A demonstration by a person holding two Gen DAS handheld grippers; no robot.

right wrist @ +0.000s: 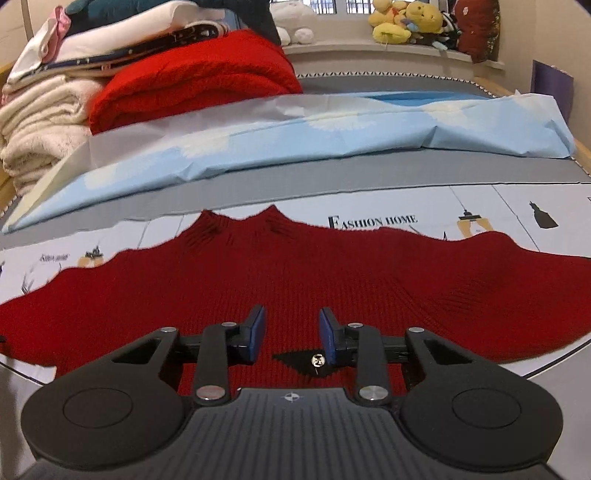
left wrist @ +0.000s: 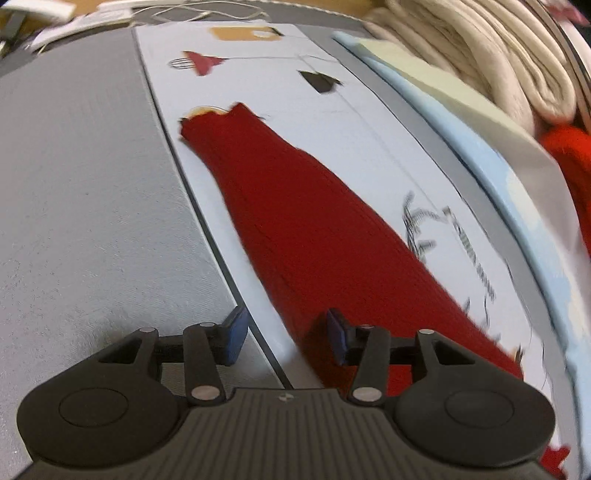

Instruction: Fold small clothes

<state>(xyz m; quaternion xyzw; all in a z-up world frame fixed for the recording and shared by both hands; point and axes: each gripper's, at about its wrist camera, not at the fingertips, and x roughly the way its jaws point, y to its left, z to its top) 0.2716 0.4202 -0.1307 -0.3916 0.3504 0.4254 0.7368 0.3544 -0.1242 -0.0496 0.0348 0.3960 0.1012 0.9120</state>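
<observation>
A dark red knitted garment lies spread flat on a white printed mat, its two small points at the far edge. A small black bow with a gold button sits on its near edge. My right gripper hovers just above that near edge, open, blue pads apart with nothing pinched. In the left wrist view the same red garment runs as a long band away from me along the mat. My left gripper is open over the garment's near end and the mat's edge, holding nothing.
A folded light blue sheet lies beyond the mat. Behind it, at the left, is a pile of folded clothes with a bright red sweater and cream blankets. Plush toys line the sill. Grey bedding lies left of the mat.
</observation>
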